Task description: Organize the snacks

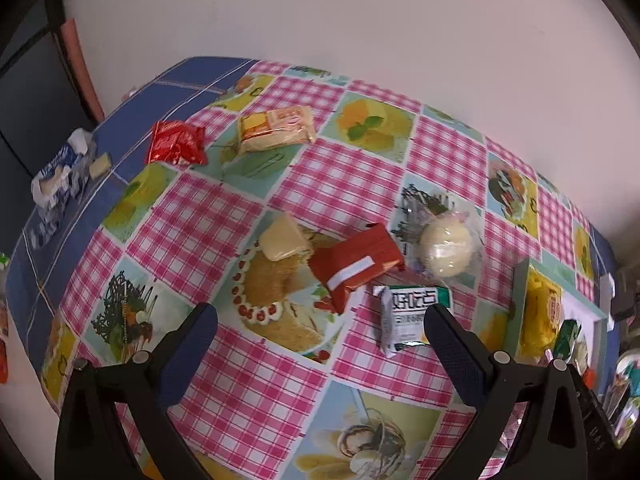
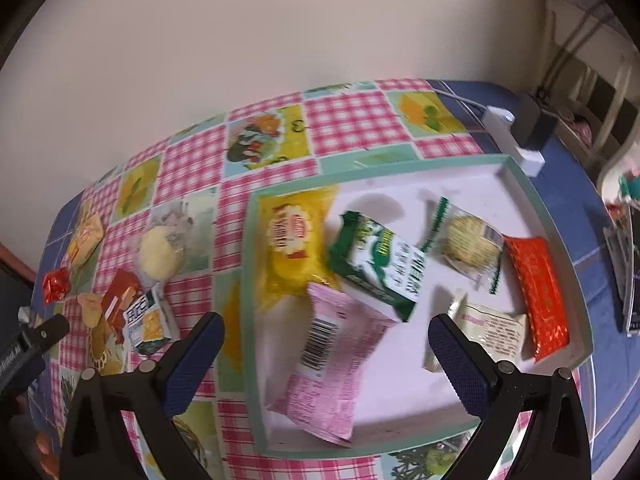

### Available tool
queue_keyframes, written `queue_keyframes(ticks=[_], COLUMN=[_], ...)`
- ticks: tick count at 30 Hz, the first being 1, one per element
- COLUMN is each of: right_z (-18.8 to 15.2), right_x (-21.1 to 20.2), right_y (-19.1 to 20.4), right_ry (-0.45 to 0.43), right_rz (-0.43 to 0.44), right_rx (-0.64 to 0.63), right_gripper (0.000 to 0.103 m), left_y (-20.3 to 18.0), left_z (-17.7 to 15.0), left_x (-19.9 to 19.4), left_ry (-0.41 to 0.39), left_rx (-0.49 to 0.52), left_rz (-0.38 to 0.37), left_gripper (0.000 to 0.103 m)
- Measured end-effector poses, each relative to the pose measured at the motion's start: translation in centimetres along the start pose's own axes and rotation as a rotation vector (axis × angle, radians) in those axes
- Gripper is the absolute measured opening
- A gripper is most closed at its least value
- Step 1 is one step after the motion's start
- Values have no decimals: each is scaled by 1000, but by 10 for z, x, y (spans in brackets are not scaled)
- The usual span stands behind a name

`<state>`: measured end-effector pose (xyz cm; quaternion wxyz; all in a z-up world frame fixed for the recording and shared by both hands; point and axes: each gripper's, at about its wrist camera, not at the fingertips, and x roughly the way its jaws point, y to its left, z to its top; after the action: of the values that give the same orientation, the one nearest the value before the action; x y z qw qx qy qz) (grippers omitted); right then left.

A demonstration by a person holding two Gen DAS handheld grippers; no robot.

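Evidently, from the left wrist, the left gripper (image 1: 320,320) is seen wide open and empty above the red packet (image 1: 357,265), left of the tray (image 1: 520,280); it should be straddled squarely. From the right wrist, the right gripper (image 2: 326,330) gapes empty over the tray (image 2: 250,320), the pink packet (image 2: 338,368) lying inside.

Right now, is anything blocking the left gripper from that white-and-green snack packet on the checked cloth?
Nothing visible does. The open left gripper hovers empty; the white-and-green snack packet lies flat by its right finger, beside the red box.
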<state>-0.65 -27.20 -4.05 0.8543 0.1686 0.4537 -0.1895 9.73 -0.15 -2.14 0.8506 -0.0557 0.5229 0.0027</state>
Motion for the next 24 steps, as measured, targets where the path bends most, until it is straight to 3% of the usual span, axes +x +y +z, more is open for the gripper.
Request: queue_keyframes(ticks=[8,15,24], right_z=[-2,-2,-5], right_x=[-3,6,27], right_y=[36,73,117], right_ry=[-23,-6,33], right_rz=[2,15,78], right_rx=[-90,-156,-218], right_gripper=[103,103,103], left_y=[33,59,89], left_z=[11,21,31], left_x=[12,14,28], left_ry=[25,-41,-10], left_rx=[-15,-14,-139], left_rz=[59,117,51], left_gripper=[103,103,103])
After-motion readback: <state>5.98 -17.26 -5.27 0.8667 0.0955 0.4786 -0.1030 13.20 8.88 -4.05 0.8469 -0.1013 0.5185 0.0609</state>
